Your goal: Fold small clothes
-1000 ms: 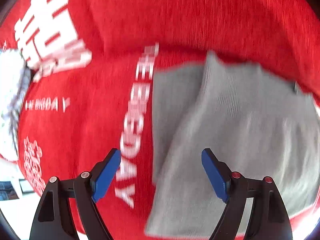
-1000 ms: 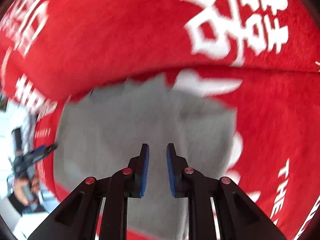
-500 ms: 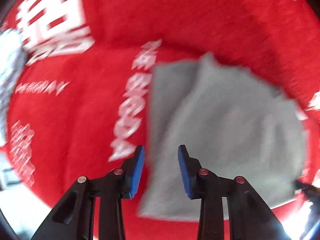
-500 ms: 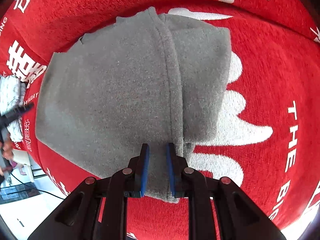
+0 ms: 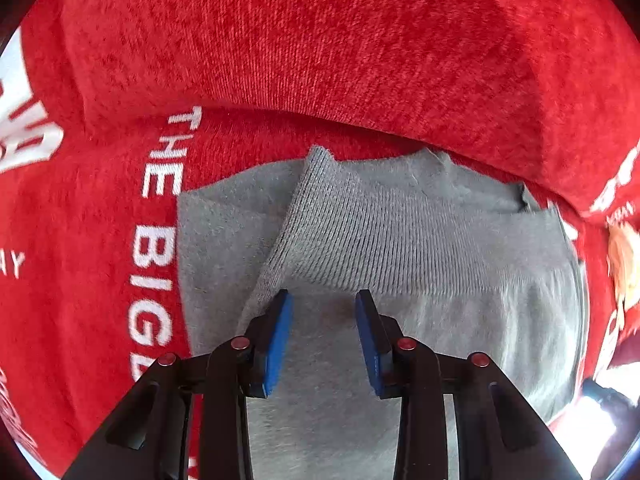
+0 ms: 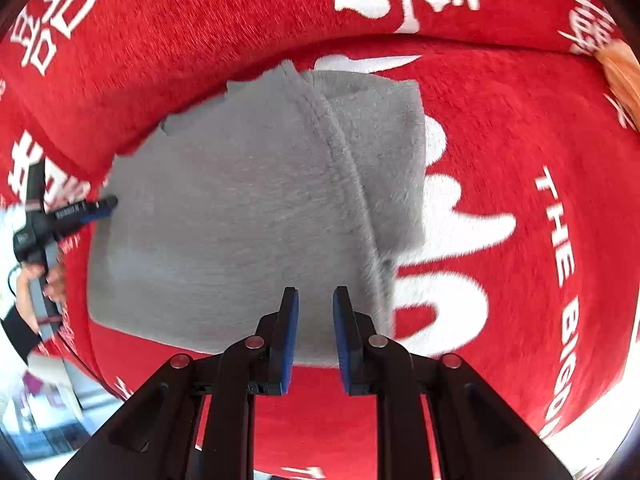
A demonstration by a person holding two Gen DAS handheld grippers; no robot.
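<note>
A small grey knit garment (image 5: 420, 240) lies folded on a red blanket (image 5: 320, 60), with a ribbed band running across its top layer. My left gripper (image 5: 323, 295) points down over the garment's near part, its blue pads a hand's width apart with no cloth pinched between them. In the right wrist view the same garment (image 6: 240, 208) shows a raised seam and a folded flap on its right. My right gripper (image 6: 315, 290) hovers over the garment's front edge, its jaws narrowly apart and holding nothing. The left gripper's tip (image 6: 100, 206) reaches the garment's left edge.
The red blanket (image 6: 500, 120) has white lettering and rises in a thick ridge behind the garment. An orange tassel (image 6: 620, 68) lies at the far right. A hand (image 6: 36, 280) holds the left tool. The blanket's front edge drops off at the lower left.
The left jaws narrowed from wide apart, and the left gripper shifted from the garment's left edge to over its middle. The right gripper pulled back from the cloth and slid left of the seam.
</note>
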